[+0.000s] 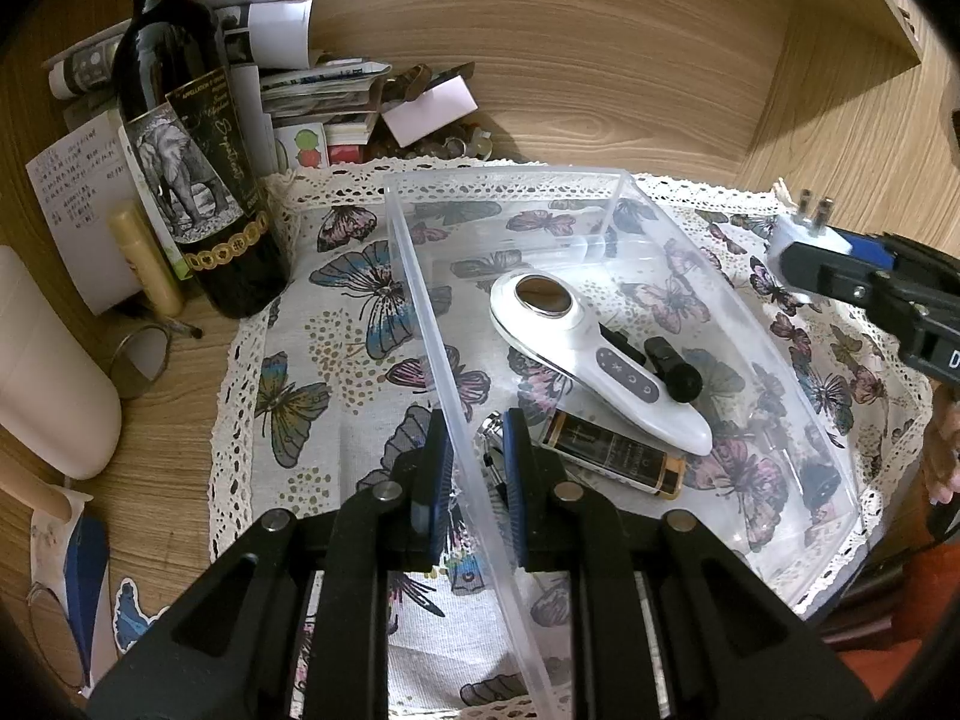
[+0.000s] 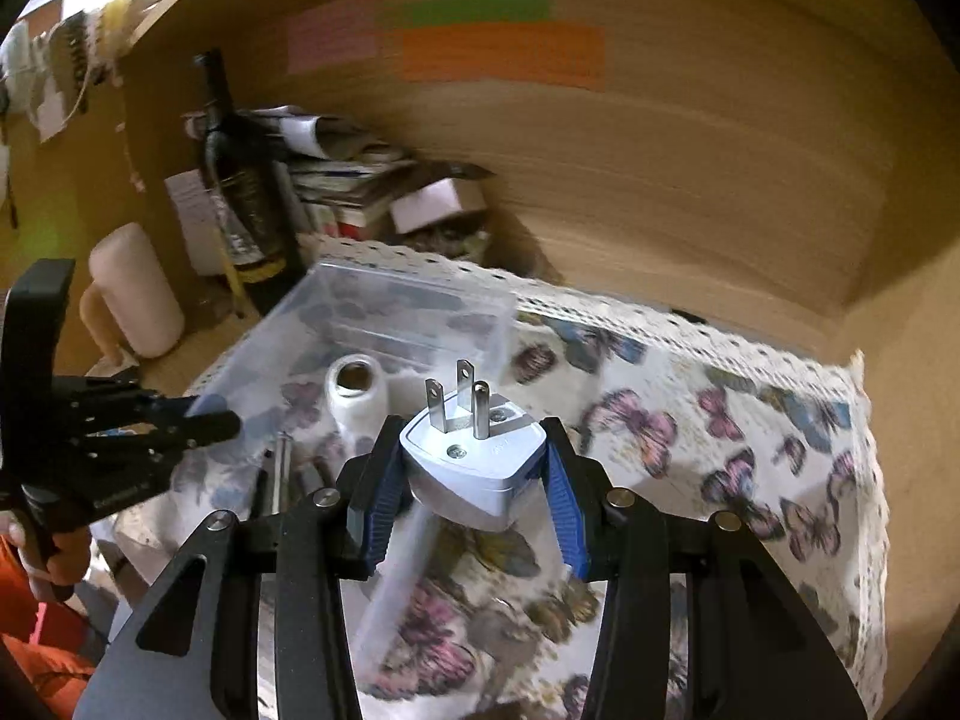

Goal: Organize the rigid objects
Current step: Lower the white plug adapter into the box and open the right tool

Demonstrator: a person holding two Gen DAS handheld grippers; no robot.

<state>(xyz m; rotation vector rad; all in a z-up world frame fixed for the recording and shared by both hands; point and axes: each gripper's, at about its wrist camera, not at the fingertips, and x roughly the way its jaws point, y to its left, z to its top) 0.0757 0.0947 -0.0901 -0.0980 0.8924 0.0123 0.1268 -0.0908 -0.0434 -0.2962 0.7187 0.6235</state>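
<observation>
From the left wrist view, the left gripper [image 1: 474,450] straddles the near long wall of the one clear rectangular plastic bin [image 1: 420,276], one blue-padded finger on each side of the wall; whether the pads actually press it cannot be told. Four things lie inside the bin, ahead of and to the right of the fingertips: one white handheld device with a round metal plate [image 1: 591,354], one small black clip microphone [image 1: 672,369], one black-and-gold rectangular lighter [image 1: 612,459] and one silvery metal piece [image 1: 491,429] just beside the right finger. The bin sits on one butterfly-print cloth with lace edging [image 1: 336,384]. Beyond the left finger stands one dark wine bottle with an elephant label [image 1: 180,144], and one cream lip-balm tube [image 1: 147,261] leans beside it.

From the right wrist view, the right gripper [image 2: 474,468] pinches one white three-prong plug adapter [image 2: 474,462] between its two blue pads, prongs pointing away from the camera: two flat blades and one round pin. The adapter is held above the cloth [image 2: 720,432], just outside the bin's [image 2: 420,312] right side. The left gripper [image 2: 204,420] shows at the bin's far rim, to the left of the fingers.
</observation>
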